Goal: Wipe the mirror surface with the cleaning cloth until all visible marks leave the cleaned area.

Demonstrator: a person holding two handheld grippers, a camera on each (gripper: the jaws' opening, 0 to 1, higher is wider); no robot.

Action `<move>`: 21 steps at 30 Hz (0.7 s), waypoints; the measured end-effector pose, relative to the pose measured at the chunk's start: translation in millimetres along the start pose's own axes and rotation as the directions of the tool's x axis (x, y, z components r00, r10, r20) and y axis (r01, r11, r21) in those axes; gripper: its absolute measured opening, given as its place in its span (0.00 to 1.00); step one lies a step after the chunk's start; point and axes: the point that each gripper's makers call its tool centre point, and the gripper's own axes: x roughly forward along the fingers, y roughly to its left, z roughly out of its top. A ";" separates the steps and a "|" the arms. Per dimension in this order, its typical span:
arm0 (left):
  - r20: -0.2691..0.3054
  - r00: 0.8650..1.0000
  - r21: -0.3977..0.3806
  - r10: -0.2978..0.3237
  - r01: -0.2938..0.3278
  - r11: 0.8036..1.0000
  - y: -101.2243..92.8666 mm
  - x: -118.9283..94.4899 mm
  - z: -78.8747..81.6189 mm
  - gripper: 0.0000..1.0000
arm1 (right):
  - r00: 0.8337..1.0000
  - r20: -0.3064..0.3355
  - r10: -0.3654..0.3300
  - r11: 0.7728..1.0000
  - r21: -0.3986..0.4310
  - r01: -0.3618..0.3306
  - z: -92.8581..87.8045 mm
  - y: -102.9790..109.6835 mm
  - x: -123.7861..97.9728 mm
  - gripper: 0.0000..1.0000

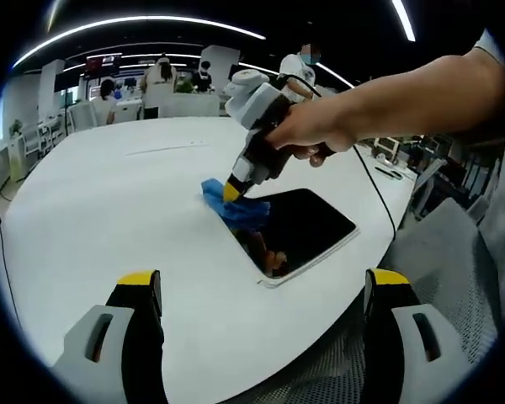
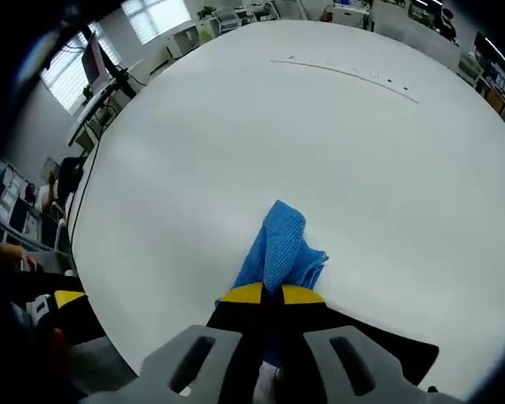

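blue cleaning cloth [image 1: 234, 207] is pinched in the right gripper [image 1: 232, 192], pressed on the mirror's [image 1: 307, 227] far corner. left gripper [image 1: 261, 296] hangs near the mirror, jaws spread wide, holding nothing.

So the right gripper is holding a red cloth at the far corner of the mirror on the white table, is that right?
Not quite: the cloth is blue, not red, as the left gripper view shows. The rest stands: the right gripper holds it at the far corner of the mirror on the white table.
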 end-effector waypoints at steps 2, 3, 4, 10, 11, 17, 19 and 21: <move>0.002 1.000 0.019 0.030 -0.030 0.999 4.9 -0.9 0.7 0.99 | 1.000 0.002 0.000 1.000 0.000 0.000 0.6 -0.7 1.4 0.00; -0.002 1.000 0.022 0.022 -0.022 1.000 2.9 -0.5 0.1 0.99 | 1.000 0.006 0.001 1.000 0.002 -0.001 0.7 -1.3 1.8 0.00; -0.007 1.000 0.022 0.009 -0.009 1.000 0.2 0.3 -0.7 0.99 | 1.000 0.007 0.001 1.000 0.002 -0.001 1.1 -2.0 3.1 0.00; -0.001 1.000 0.012 0.018 -0.018 1.000 2.7 -0.2 0.0 0.99 | 1.000 -0.002 -0.014 1.000 0.003 0.014 -5.8 -7.7 -2.5 0.00; -0.002 1.000 0.010 0.018 -0.018 1.000 2.9 -0.1 -0.2 0.99 | 1.000 -0.002 -0.013 1.000 0.010 0.013 -6.4 -8.7 -3.0 0.00; 0.000 1.000 0.012 0.014 -0.014 1.000 2.4 0.6 -0.5 0.99 | 1.000 0.002 -0.018 1.000 0.015 0.018 -10.6 -15.7 -4.8 0.00; -0.002 1.000 0.009 0.015 -0.015 1.000 2.2 0.3 -0.4 0.99 | 1.000 0.002 -0.023 1.000 0.021 0.023 -11.8 -21.0 -4.4 0.00; -0.005 1.000 0.010 0.014 -0.014 1.000 2.2 0.4 -0.7 0.99 | 1.000 0.000 -0.029 0.999 0.024 0.029 -13.5 -25.0 -5.0 0.00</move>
